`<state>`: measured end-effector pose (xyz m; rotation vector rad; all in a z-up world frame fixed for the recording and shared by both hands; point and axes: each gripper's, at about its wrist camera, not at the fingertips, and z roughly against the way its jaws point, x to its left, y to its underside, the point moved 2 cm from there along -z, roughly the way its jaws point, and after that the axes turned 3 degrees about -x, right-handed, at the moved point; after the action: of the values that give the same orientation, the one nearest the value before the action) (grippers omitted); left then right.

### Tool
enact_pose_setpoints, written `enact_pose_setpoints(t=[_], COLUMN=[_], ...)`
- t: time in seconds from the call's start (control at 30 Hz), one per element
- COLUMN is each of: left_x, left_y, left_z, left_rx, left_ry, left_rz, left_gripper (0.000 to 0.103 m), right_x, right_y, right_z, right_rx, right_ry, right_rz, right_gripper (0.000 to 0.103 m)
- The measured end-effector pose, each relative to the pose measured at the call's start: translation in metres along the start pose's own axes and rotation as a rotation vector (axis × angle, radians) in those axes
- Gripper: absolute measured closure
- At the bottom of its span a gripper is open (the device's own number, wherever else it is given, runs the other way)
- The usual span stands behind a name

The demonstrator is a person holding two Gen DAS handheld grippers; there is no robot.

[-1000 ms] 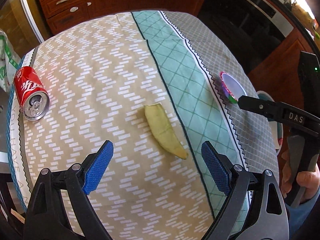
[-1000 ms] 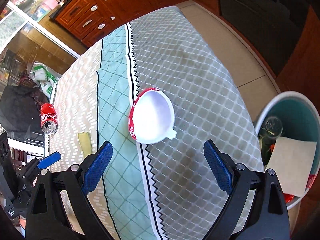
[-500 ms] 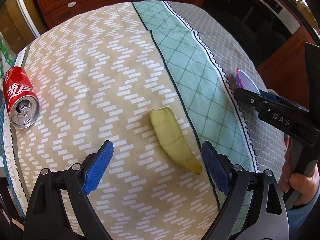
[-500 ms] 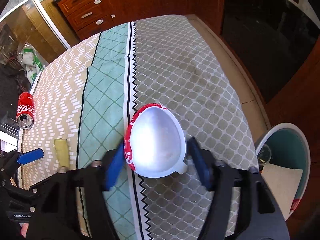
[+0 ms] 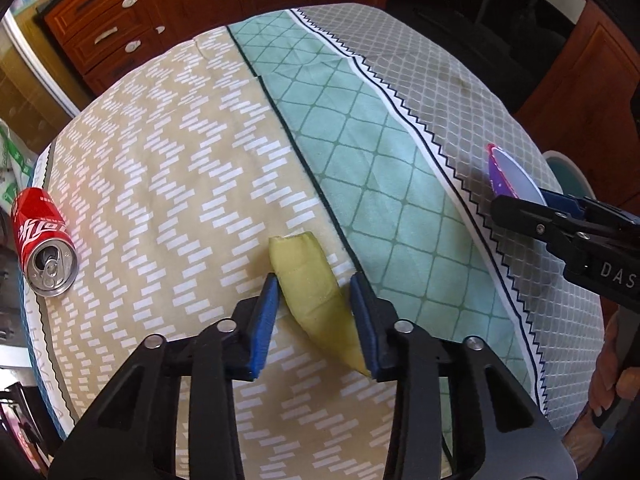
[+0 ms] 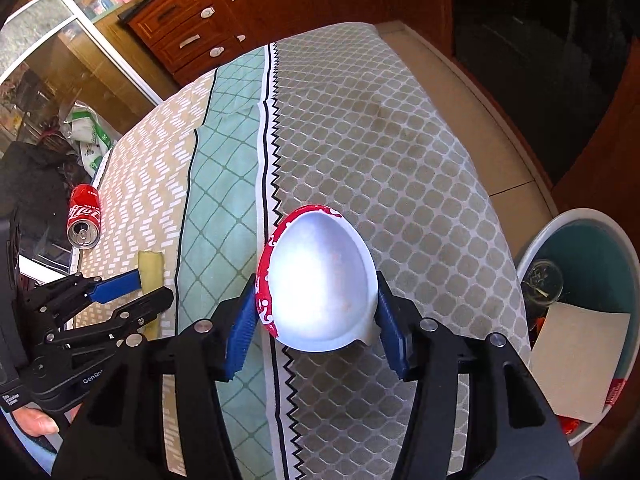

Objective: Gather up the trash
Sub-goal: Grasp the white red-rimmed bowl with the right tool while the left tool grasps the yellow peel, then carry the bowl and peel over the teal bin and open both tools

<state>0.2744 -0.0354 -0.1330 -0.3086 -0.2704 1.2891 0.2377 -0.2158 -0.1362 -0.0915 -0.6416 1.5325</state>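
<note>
A: Jaws of the left gripper (image 5: 316, 312), just narrowed, are seen pinching the peel (image 5: 312, 280) on the cloth (image 5: 180, 160)

B: Noted. The right gripper (image 6: 318, 320) is clamped on the squashed cup (image 6: 320, 280); the can (image 5: 44, 246) is left lying apart

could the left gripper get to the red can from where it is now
Probably yes, once freed. The left gripper has just been closing around the banana peel, so it is occupied. The red can lies on its side off to the left on the tablecloth, with only bare cloth between.
</note>
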Motion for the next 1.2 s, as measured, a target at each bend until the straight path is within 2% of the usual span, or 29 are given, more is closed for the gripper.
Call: enact_pose_setpoints(t=[0.13, 0.2, 0.27, 0.43, 0.63, 0.87, 1.0, 1.2], left_x=[-0.022, -0.025, -0.026, -0.019, -0.029, -0.037, -0.062, -0.105], left_y=[0.001, 0.002, 0.008, 0.012, 0.014, 0.029, 0.034, 0.028], left_z=[0.001, 0.004, 0.011, 0.019, 0.036, 0.079, 0.102, 0.113], left_rx=[-0.025, -0.016, -0.02, -0.006, -0.037, -0.084, -0.103, -0.117], left_ry=[-0.052, -0.013, -0.015, 0.04, 0.062, 0.093, 0.113, 0.171], left_rz=[-0.029, -0.006, 0.008, 0.058, 0.042, 0.009, -0.027, -0.103], left_gripper=[0.08, 0.08, 0.08, 0.08, 0.08, 0.08, 0.08, 0.08], right_x=[0.0, -0.001, -0.002, -0.004, -0.004, -0.015, -0.03, -0.073], right_y=[0.001, 0.003, 0.006, 0.012, 0.019, 0.032, 0.041, 0.056], right_z=[0.001, 0.002, 0.005, 0.016, 0.037, 0.072, 0.093, 0.13], right_rx=[-0.01, -0.009, -0.003, -0.008, -0.03, -0.073, -0.101, -0.161], right_ry=[0.001, -0.013, -0.034, -0.047, -0.051, -0.044, -0.039, -0.009], right_rz=[-0.004, -0.019, -0.03, -0.034, -0.039, -0.058, -0.091, -0.164], right_gripper=[0.051, 0.051, 0.052, 0.052, 0.052, 0.052, 0.051, 0.051])
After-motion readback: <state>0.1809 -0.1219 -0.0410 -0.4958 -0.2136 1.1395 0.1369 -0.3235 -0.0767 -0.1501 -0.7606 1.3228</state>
